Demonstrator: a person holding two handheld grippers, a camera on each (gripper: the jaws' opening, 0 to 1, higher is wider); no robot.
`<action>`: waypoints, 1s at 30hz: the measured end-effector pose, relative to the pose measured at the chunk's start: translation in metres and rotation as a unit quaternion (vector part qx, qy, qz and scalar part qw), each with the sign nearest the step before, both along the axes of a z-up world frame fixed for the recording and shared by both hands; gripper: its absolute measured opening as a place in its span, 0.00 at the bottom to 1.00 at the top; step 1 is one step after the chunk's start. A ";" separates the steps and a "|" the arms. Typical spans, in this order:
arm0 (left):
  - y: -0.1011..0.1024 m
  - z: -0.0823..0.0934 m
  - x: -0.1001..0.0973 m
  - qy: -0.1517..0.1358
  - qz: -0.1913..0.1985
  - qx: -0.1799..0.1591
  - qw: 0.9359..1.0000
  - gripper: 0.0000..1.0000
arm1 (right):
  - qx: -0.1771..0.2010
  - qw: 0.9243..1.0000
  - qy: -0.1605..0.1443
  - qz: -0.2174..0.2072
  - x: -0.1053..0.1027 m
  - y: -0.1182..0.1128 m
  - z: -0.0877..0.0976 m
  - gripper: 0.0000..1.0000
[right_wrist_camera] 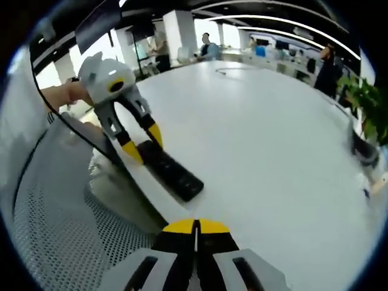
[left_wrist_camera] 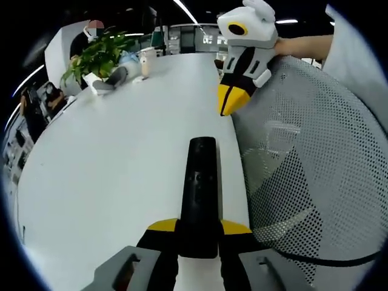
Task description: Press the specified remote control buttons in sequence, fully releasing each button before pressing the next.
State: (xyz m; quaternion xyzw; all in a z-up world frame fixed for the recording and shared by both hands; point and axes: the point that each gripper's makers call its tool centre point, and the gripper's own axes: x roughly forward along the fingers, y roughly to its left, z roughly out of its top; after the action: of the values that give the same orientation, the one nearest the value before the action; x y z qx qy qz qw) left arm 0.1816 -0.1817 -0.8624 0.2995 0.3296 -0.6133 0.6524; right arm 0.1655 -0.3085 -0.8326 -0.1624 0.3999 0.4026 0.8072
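Remote control (left_wrist_camera: 200, 194) lay on white table (left_wrist_camera: 109, 182), near end clamped in left gripper (left_wrist_camera: 199, 233), long axis toward 12 o'clock. Right gripper (left_wrist_camera: 233, 100), yellow tips together on nothing, hovered beyond far end, at 1 o'clock.

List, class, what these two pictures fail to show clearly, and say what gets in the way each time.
- Remote control buttons, left gripper view: too small and dark to read.
- Remote's near end, same view: hidden between the left hand-held gripper jaws.
- Remote far end, right gripper view: covered by the left hand-held gripper.
- Plant, right gripper view: cut off by the edge, blurred.
- Items beside the plant, left gripper view: too small to name.
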 end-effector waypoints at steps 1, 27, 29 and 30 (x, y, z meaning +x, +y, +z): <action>0.000 0.000 0.000 0.000 0.000 -0.001 1.000 0.24 | -0.001 1.000 -0.002 0.005 0.001 0.002 0.001 0.00; -0.008 0.000 -0.008 0.001 -0.003 -0.027 1.000 0.24 | -0.052 0.993 -0.041 0.098 0.008 0.013 0.007 0.00; -0.007 0.000 -0.007 0.002 -0.004 -0.028 1.000 0.24 | -0.053 0.992 -0.040 0.106 0.007 0.016 0.006 0.00; -0.007 0.000 -0.007 0.002 -0.004 -0.028 1.000 0.24 | -0.054 0.992 -0.039 0.110 0.007 0.017 0.006 0.00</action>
State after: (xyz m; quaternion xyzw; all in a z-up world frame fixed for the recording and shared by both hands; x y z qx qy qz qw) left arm 0.1746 -0.1888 -0.8626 0.2809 0.3122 -0.6255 0.6575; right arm 0.1723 -0.2920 -0.8266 -0.2644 0.3685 0.4606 0.7630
